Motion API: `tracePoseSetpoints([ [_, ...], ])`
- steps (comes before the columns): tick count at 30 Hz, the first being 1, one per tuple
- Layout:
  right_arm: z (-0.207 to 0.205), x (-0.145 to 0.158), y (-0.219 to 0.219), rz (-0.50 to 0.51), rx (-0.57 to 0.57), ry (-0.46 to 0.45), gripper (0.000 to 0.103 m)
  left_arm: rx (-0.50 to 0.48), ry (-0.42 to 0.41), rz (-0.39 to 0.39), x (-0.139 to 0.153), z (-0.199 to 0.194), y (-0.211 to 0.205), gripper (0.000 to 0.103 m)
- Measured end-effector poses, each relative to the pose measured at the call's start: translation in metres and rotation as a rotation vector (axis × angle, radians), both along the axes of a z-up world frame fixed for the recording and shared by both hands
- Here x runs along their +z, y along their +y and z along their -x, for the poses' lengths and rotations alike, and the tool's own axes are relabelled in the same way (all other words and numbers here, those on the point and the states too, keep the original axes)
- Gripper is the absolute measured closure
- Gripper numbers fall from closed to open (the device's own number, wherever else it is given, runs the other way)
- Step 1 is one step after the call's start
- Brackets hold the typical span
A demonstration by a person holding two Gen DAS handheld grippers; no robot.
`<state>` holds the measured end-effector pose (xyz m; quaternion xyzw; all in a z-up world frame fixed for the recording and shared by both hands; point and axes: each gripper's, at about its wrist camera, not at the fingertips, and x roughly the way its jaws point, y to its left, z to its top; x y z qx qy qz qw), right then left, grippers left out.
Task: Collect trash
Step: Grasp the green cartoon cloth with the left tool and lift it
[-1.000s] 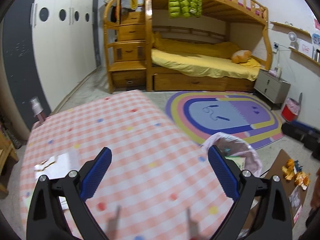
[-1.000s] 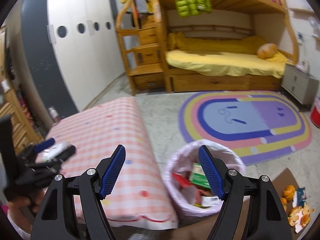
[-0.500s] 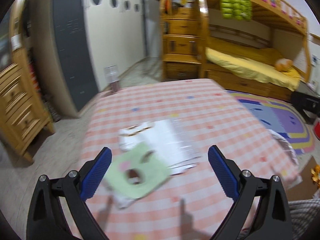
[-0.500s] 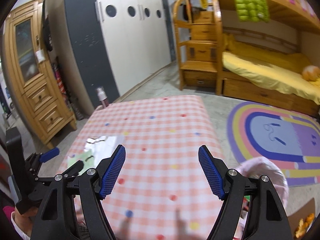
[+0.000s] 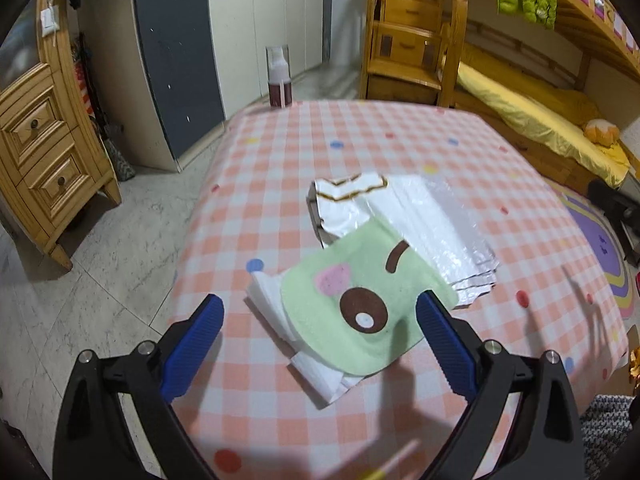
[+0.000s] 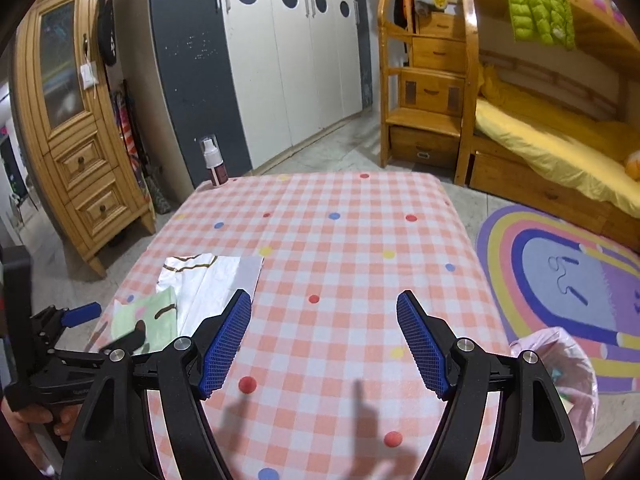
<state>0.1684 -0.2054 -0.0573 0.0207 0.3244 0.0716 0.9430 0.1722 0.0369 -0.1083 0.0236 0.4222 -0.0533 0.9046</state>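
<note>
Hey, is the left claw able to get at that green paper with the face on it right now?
Probably yes. The left claw is open and the green paper lies between its fingers with nothing on top.

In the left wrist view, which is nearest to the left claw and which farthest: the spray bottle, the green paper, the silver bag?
1. Green paper, between the open left claw's tips.
2. Silver bag, just behind it, mid-table.
3. Spray bottle, at the table's far edge.
</note>
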Motion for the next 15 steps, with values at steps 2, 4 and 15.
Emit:
tracePoseSetpoints([
  [2,0.001,0.002,0.000,-0.007,0.003,-0.010,0.028,-0.006,0.023,0.000,-0.006,-0.005,-0.003,0.016],
  [4,-0.001,0.003,0.001,-0.014,0.008,-0.011,0.028,-0.008,0.038,0.004,-0.011,-0.007,-0.006,0.017],
  [15,-0.001,-0.001,0.005,-0.002,0.016,0.000,0.028,-0.097,0.017,-0.033,-0.008,0.003,-0.028,0.059],
])
